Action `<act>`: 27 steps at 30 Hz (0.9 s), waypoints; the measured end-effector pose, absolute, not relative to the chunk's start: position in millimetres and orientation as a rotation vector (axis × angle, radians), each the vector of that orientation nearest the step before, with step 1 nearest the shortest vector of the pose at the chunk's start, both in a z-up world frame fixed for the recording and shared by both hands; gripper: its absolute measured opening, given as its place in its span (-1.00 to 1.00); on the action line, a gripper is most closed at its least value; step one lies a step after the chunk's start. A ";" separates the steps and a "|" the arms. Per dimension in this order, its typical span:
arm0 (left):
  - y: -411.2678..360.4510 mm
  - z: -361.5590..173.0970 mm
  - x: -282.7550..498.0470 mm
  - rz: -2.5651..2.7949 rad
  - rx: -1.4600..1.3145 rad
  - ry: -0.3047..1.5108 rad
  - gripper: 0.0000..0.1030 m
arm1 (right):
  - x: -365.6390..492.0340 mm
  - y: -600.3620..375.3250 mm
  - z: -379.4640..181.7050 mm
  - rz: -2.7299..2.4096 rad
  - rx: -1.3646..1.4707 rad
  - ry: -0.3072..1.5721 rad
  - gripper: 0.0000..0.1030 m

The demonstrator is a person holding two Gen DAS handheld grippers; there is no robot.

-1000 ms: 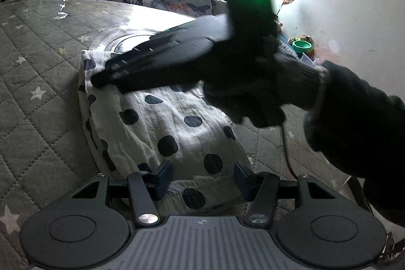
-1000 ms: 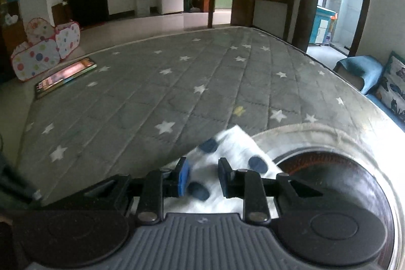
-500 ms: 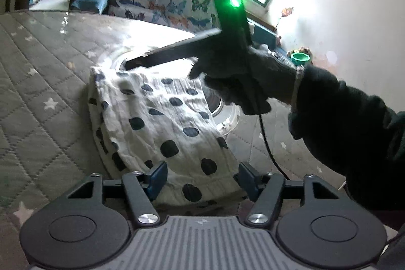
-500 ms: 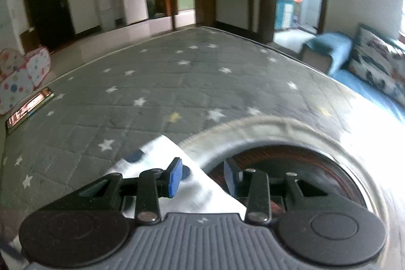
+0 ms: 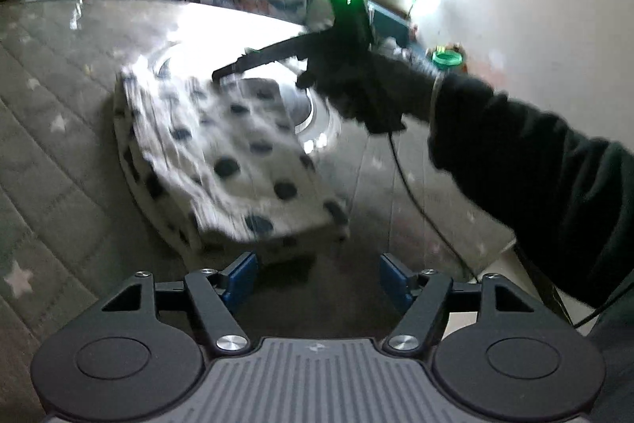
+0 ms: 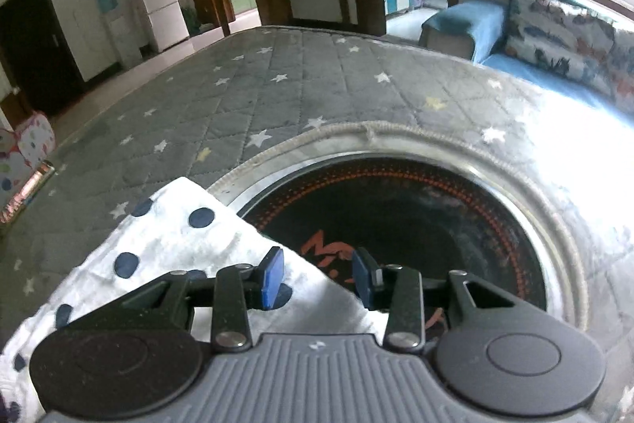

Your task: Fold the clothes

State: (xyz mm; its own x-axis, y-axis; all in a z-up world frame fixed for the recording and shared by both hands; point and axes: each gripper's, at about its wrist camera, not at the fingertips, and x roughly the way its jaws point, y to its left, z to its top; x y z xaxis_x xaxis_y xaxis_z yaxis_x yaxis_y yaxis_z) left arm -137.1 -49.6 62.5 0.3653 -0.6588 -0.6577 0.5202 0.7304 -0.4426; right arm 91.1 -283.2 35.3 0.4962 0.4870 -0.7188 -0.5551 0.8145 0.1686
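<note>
The folded polka-dot garment [image 5: 237,161] lies just ahead of the left gripper [image 5: 315,276], under the right gripper [image 6: 319,278]. Both stand agape, empty. Folding looks finished, though blur hides detail; next, probably withdraw.

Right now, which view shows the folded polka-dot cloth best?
The left wrist view: the whole folded polka-dot cloth is in frame on the quilted cover, all edges visible, though motion-blurred. The right wrist view shows it sharper but only one corner, beside the round black cooktop, the rest hidden under the right gripper.
</note>
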 end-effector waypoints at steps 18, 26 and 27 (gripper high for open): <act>-46.5 33.8 -115.2 -0.715 -0.250 0.987 0.38 | 74.0 -293.7 36.6 0.574 -0.126 0.881 -0.80; -26.6 33.8 -101.0 -0.653 -0.259 0.956 0.38 | 49.9 -311.2 40.1 0.472 -0.154 0.865 -0.83; -23.8 33.6 -97.5 -0.647 -0.261 0.951 0.38 | 45.6 -314.4 40.3 0.454 -0.155 0.864 -0.83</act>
State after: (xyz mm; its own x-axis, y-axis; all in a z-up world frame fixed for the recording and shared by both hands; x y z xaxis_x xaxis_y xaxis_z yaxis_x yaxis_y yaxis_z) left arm -97.5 -23.8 33.6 0.4117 -0.6176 -0.6701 0.3964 0.7835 -0.4785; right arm 45.6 -314.4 40.3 0.5610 0.3215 -0.7628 -0.4451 0.8941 0.0495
